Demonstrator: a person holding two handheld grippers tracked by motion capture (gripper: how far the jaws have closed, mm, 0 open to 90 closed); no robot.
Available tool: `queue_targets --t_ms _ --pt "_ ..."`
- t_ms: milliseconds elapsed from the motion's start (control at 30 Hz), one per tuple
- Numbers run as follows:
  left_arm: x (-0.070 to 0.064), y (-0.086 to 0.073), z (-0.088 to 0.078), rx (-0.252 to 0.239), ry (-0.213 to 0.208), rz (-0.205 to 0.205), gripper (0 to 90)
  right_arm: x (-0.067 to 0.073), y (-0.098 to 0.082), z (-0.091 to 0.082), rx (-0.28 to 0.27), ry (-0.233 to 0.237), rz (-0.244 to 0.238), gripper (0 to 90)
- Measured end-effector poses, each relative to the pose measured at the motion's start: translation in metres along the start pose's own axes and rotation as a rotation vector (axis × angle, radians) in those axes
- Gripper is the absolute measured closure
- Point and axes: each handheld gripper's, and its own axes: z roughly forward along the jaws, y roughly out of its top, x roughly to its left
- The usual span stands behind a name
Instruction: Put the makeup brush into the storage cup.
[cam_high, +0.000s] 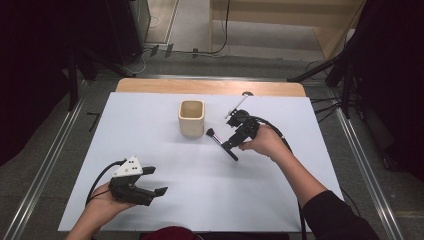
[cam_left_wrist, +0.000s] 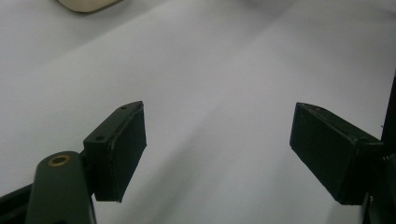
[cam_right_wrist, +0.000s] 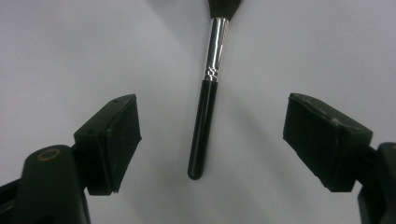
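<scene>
Left gripper (cam_high: 150, 181) rests low over the white sheet (cam_high: 165, 165) near the person's edge, held in the left hand (cam_high: 102, 202); jaws stand wide apart, nothing between them; in the left gripper view (cam_left_wrist: 217, 151) bare sheet lies between the pads, and a corner of the cup (cam_left_wrist: 86, 4) shows at the top edge.

Cup (cam_high: 192, 118), beige and square-mouthed, stands upright on the sheet at centre, towards the far side.

Brush (cam_high: 216, 137) lies flat on the sheet just right of the cup, dark bristles nearest the cup, handle running towards the right gripper (cam_high: 232, 147).

Right gripper, held in the right hand (cam_high: 267, 142), points down at the brush; in the right gripper view (cam_right_wrist: 212, 140) the jaws are wide open, the black handle (cam_right_wrist: 203, 130) lies between the pads, touching neither; silver ferrule (cam_right_wrist: 215, 46) further up; not gripped.
</scene>
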Motion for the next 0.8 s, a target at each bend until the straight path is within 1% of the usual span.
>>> queue_targets --t_ms 100,167,200,233,267,367,433,500,600,733,767,800 --pt "0.0 0.0 0.0 0.003 0.001 -0.002 19.3 -0.001 0.003 0.002 0.037 0.014 0.016 20.4" --pt "0.0 0.0 0.001 0.004 0.001 0.002 19.3 0.0 0.005 0.004 0.065 0.013 0.021 20.4" --pt "0.0 0.0 0.001 0.005 0.0 0.003 19.3 0.0 0.006 0.005 0.071 0.011 0.016 20.4" --pt "0.0 0.0 0.001 0.004 -0.001 0.002 19.3 0.0 0.007 0.006 0.073 0.003 0.005 20.4" --pt "0.0 0.0 0.001 0.004 -0.001 0.002 19.3 0.001 0.008 0.007 0.074 0.005 0.012 20.4" --pt "0.0 0.0 0.0 0.004 0.0 -0.001 19.3 0.002 0.01 0.01 0.071 -0.006 -0.013 21.0" --pt "0.0 0.0 0.0 0.005 0.001 0.0 19.3 0.002 0.01 0.012 0.074 -0.012 -0.01 21.1" --pt "0.0 0.0 0.0 0.005 0.0 -0.003 19.3 0.002 0.01 0.016 0.074 -0.018 -0.025 21.4" --pt "0.001 0.0 0.0 0.006 0.001 -0.002 19.3 0.002 0.01 0.021 0.066 -0.033 -0.01 21.5" --pt "0.001 0.0 0.0 0.007 0.001 0.0 19.3 0.002 0.011 0.026 0.073 -0.032 0.007 21.6" --pt "0.001 0.0 0.0 0.007 0.001 0.001 19.3 0.001 0.011 0.027 0.071 -0.032 -0.001 21.6" --pt "0.001 0.0 0.0 0.007 0.0 0.002 19.3 0.002 0.012 0.028 0.071 -0.033 0.008 21.6"
